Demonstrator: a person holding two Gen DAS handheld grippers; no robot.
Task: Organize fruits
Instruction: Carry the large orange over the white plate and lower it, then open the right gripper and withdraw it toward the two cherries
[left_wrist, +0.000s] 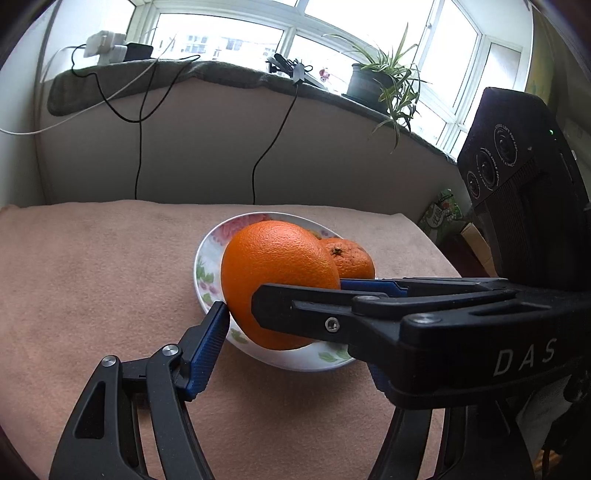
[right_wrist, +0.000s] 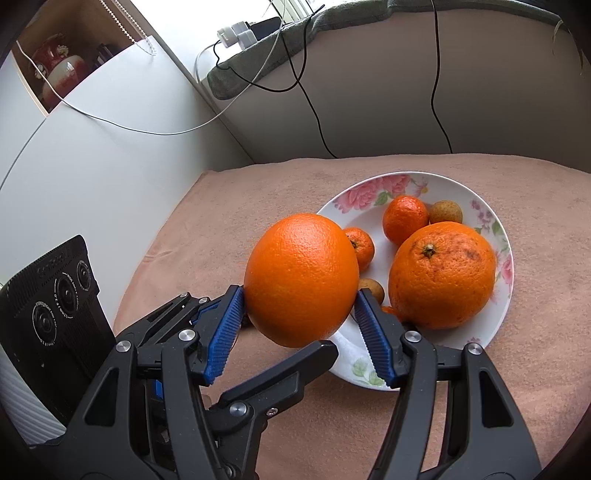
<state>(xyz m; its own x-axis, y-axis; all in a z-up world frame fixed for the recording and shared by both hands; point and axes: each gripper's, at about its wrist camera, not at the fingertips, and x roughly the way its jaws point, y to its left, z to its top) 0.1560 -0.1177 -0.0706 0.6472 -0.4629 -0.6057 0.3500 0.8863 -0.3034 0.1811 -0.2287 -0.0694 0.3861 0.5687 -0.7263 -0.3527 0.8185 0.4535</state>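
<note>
both grippers met on one large orange (right_wrist: 301, 280) above the near rim of the flowered plate (right_wrist: 369, 188). right gripper (right_wrist: 299, 314) clamped its sides, half spread; left gripper (left_wrist: 280, 299) stood wide, pads touching it.

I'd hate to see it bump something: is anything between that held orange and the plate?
Nothing visible blocks it. The orange, in the right gripper, hangs over the plate's near rim; a longan and tangerine lie close behind it.
</note>
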